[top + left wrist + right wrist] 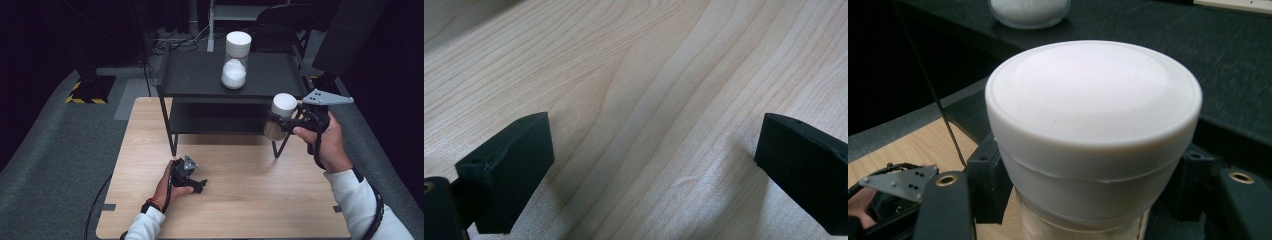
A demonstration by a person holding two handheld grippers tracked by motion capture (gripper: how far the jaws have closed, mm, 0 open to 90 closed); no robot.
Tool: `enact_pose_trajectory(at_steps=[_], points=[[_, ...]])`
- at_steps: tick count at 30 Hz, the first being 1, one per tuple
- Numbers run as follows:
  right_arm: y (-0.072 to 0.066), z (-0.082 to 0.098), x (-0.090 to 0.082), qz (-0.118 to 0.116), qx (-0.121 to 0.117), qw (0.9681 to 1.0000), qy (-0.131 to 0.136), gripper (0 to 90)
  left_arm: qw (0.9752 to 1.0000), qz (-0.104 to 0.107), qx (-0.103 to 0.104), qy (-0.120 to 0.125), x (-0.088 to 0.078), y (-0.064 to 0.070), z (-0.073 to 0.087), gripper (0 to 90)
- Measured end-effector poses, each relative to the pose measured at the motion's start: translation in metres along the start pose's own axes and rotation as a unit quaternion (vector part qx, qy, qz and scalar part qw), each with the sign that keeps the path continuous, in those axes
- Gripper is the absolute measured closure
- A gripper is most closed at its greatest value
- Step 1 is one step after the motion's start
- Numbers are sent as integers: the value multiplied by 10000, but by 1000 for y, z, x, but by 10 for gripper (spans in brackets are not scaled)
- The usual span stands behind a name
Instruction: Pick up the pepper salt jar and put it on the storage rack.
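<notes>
**Jar in our right grip, off the surface**

Our right hand-held gripper (278,121) is clenched around a white-lidded jar (280,115), held in the air at the near right corner of the black shelf (200,75). Our left hand-held gripper (192,175) rests released on the wooden surface (240,200), nearer and to the left. A second jar (235,60) stands on the shelf.

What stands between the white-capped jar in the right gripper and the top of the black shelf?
Nothing visible. The right gripper is shut on the jar, held upright just off the front right edge of the black shelf. The white-capped hourglass-shaped jar stands farther back, leaving the near part of the top bare.
</notes>
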State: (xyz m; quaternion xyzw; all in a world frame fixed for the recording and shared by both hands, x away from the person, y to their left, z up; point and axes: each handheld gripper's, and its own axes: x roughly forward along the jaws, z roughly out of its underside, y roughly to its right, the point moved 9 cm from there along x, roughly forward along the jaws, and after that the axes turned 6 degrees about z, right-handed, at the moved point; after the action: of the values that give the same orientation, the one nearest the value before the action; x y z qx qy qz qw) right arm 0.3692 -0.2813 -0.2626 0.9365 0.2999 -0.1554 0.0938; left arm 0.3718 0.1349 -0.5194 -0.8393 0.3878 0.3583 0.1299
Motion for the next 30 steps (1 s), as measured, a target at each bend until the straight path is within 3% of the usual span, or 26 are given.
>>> enact_pose_trajectory(at_steps=[17, 30], points=[[-1, -45, -13, -86, -71, 9992, 372, 339, 10000, 10, -13, 9, 0, 0, 0, 23], [0, -71, -8, -104, -59, 9987, 499, 339, 10000, 14, -13, 10, 0, 0, 0, 23]])
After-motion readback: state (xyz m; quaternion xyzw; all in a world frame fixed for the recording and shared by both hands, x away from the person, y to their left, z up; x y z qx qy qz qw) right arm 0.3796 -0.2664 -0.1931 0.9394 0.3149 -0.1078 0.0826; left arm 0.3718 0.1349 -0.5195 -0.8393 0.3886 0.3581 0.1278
